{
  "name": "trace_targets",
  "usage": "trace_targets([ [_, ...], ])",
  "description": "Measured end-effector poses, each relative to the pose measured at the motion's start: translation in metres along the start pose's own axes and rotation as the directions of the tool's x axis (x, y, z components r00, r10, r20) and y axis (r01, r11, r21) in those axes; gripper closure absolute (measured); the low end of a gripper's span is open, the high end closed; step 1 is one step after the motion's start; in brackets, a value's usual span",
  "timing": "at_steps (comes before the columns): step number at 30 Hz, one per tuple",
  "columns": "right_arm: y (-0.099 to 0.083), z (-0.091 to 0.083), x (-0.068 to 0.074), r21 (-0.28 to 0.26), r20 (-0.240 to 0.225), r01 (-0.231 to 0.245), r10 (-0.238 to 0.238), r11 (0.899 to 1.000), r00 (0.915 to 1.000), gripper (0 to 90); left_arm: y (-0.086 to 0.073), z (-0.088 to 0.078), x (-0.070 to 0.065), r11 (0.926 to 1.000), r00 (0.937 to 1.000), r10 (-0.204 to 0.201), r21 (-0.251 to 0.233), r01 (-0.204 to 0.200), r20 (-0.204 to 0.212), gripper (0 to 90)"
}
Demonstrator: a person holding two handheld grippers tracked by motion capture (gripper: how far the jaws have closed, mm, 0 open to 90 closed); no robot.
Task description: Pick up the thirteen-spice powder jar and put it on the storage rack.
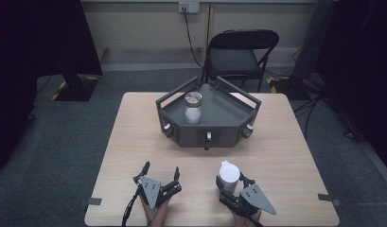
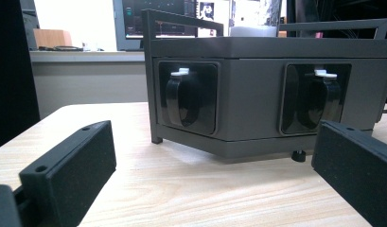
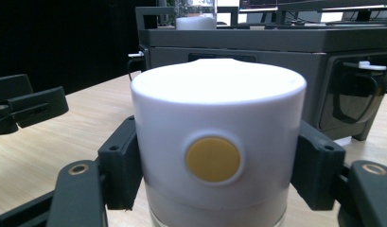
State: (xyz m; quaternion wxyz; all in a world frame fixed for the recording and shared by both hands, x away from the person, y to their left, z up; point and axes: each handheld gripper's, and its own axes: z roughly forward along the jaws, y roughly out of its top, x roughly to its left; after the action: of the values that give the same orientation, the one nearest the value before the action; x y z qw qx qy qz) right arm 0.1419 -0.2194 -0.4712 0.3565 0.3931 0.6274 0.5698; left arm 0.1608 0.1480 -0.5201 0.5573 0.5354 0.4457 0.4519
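A white cylindrical container (image 1: 228, 174) with a round yellow dot on its side (image 3: 213, 159) stands near the table's front edge. My right gripper (image 1: 230, 181) is shut on the white container, one jaw on each side (image 3: 218, 171). To its left my left gripper (image 1: 161, 169) rests open with nothing between its jaws (image 2: 212, 172); it points at the dark grey tray stand (image 2: 250, 99). The stand (image 1: 229, 113) sits mid-table and holds a glass jar (image 1: 193, 108) with a metal lid and white contents.
The stand has raised rails and small latches with white tabs (image 2: 180, 72) in its side walls. A black folding chair (image 1: 241, 54) is behind the table. Dark panels flank the room at left (image 1: 39, 38) and right. Tape tabs (image 1: 93, 201) mark the table's front corners.
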Motion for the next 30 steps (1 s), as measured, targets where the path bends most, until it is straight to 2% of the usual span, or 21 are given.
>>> trace_targets([
  [15,0.023,0.007,-0.017,-0.02,-0.048,-0.003,0.002,1.0,0.9988,29.1,0.0,0.0,0.0,1.0,1.0,0.0,0.0,0.0,0.001,0.0],
  [18,0.031,0.011,-0.025,-0.026,-0.067,-0.012,0.01,1.0,0.9977,29.1,0.0,0.0,0.0,1.0,1.0,0.0,0.0,0.0,0.001,0.0],
  [30,0.049,0.03,-0.038,-0.029,-0.084,-0.017,0.015,0.999,0.9963,29.1,0.0,0.0,0.001,1.0,1.0,0.0,0.0,0.0,0.003,0.0],
])
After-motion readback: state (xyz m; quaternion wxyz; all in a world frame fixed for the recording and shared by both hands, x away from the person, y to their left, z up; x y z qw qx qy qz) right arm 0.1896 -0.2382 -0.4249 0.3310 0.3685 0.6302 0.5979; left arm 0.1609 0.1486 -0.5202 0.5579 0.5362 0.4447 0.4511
